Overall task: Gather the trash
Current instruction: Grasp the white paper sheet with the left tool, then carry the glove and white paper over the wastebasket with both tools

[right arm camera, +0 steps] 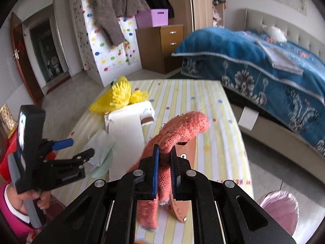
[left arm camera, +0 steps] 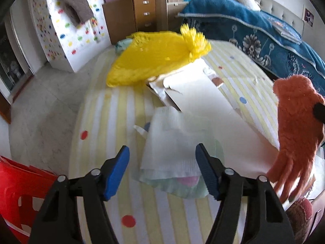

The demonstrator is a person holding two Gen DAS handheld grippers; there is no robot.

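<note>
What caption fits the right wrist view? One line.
Right gripper shut on an orange glove above the striped mat, left gripper open nearby.

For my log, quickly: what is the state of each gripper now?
Left gripper: open, holding nothing.
Right gripper: shut on the orange glove.

One orange glove point(right arm camera: 182, 126), one box point(left arm camera: 195, 87), two grippers point(left arm camera: 162, 170) point(right arm camera: 164, 158).
</note>
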